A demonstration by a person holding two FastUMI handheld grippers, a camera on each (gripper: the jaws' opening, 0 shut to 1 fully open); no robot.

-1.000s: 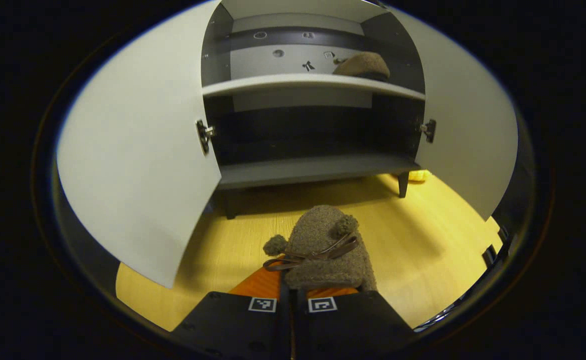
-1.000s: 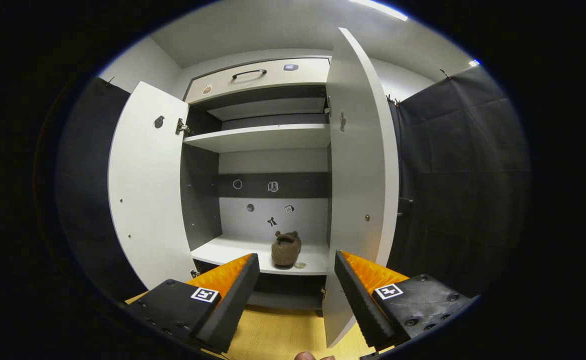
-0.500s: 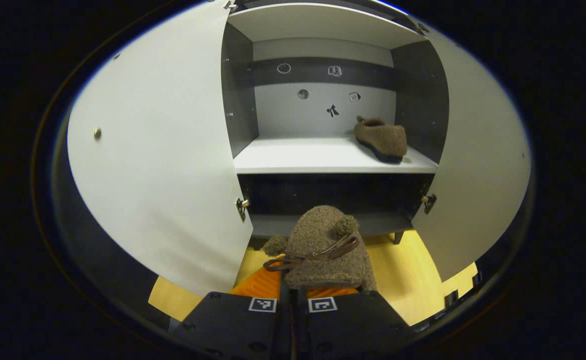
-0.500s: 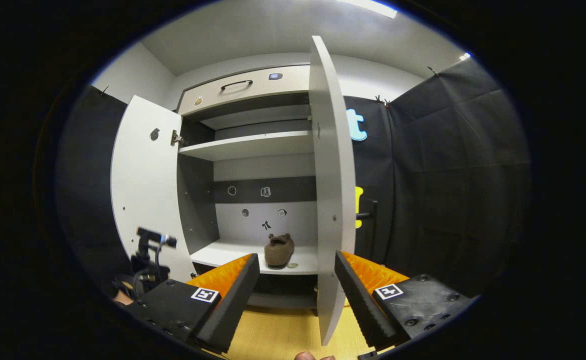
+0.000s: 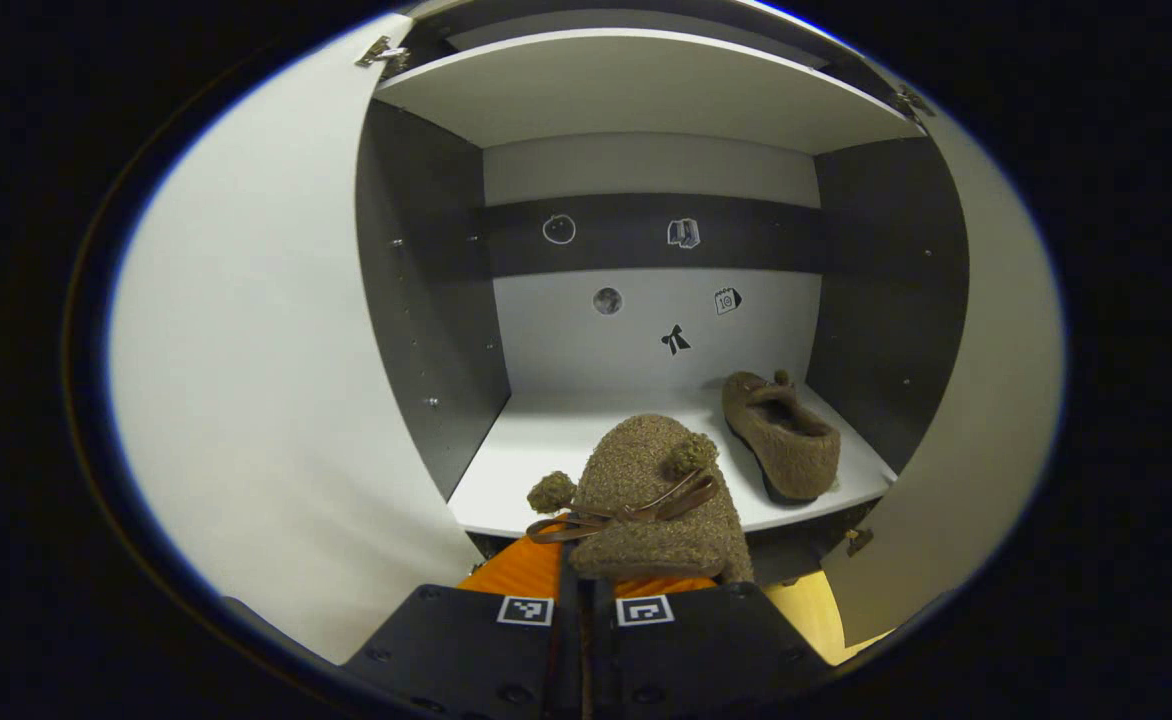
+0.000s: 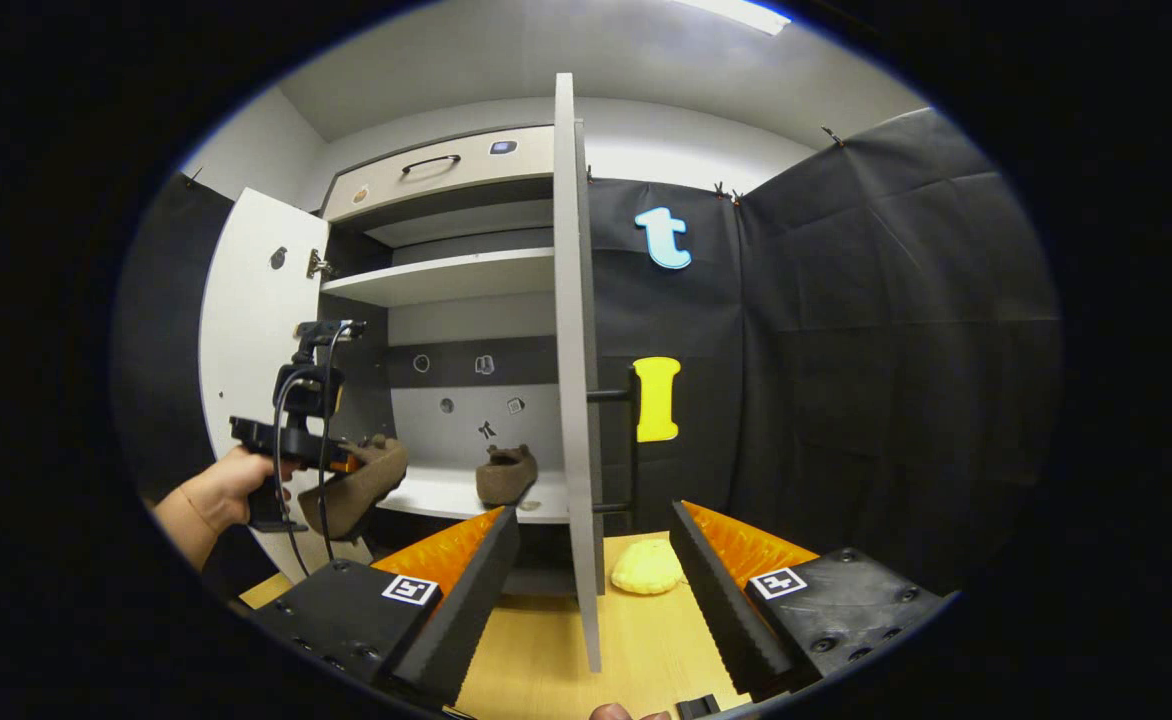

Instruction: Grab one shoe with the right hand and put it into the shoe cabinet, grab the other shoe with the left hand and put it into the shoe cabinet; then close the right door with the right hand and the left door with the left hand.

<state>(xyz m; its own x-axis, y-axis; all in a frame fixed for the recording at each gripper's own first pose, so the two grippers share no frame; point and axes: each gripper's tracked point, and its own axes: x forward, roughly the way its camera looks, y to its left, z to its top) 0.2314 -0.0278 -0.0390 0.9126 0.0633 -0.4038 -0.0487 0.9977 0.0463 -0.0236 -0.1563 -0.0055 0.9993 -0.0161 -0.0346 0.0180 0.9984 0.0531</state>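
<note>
The brown fuzzy shoe (image 5: 646,500) is clamped between the fingers of the left gripper (image 5: 586,590), held up at the front edge of the white shelf (image 5: 546,450) in the shoe cabinet (image 5: 426,300). The other shoe (image 5: 781,445) lies on that shelf toward its right side. Both doors stand open. The right gripper (image 6: 591,560) hangs spread and empty, near the edge of the right door (image 6: 571,400). A yellow object (image 6: 648,568) lies on the wooden floor (image 6: 636,640)
</note>
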